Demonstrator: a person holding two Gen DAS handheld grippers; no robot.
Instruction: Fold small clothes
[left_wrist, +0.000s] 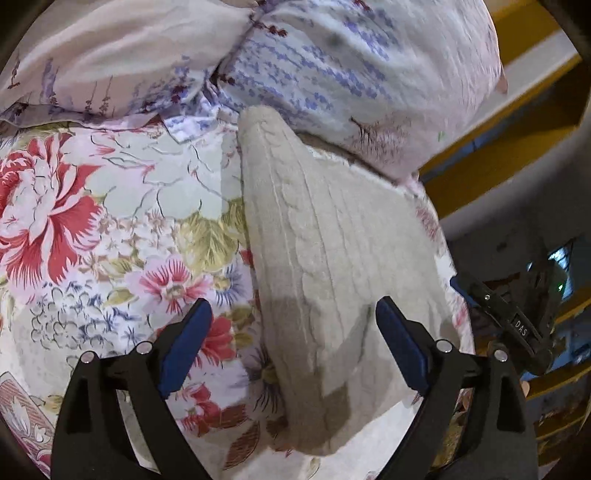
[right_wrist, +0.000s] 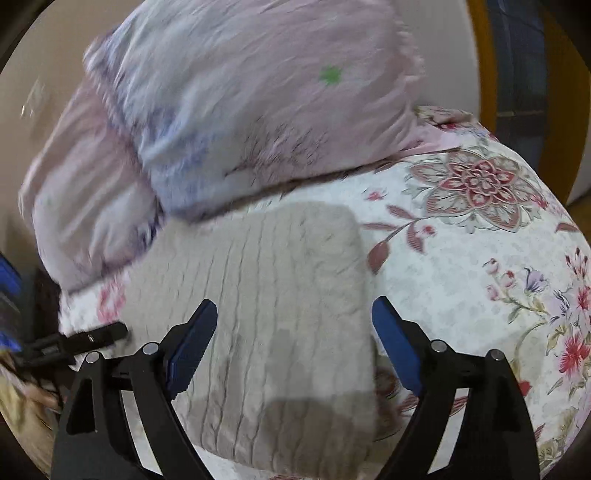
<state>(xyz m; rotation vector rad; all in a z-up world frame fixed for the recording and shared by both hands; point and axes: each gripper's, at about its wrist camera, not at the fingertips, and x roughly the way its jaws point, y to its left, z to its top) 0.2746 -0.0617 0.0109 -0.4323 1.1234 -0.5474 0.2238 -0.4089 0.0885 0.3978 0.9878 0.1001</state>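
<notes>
Both tools — left tool (left_wrist: 293, 338), right tool (right_wrist: 294, 338) — spread wide, empty, above knit garment (left_wrist: 332, 251).

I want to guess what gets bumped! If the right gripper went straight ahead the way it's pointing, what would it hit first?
Most likely the beige knit garment. The right gripper has open, empty jaws, and the garment lies right between and ahead of them on the floral bedsheet. The pillow sits farther back, though depth is hard to judge.

Both black two-finger grippers with blue pads, left (left_wrist: 293, 325) and right (right_wrist: 294, 326), hang wide open, gripping nothing.
</notes>
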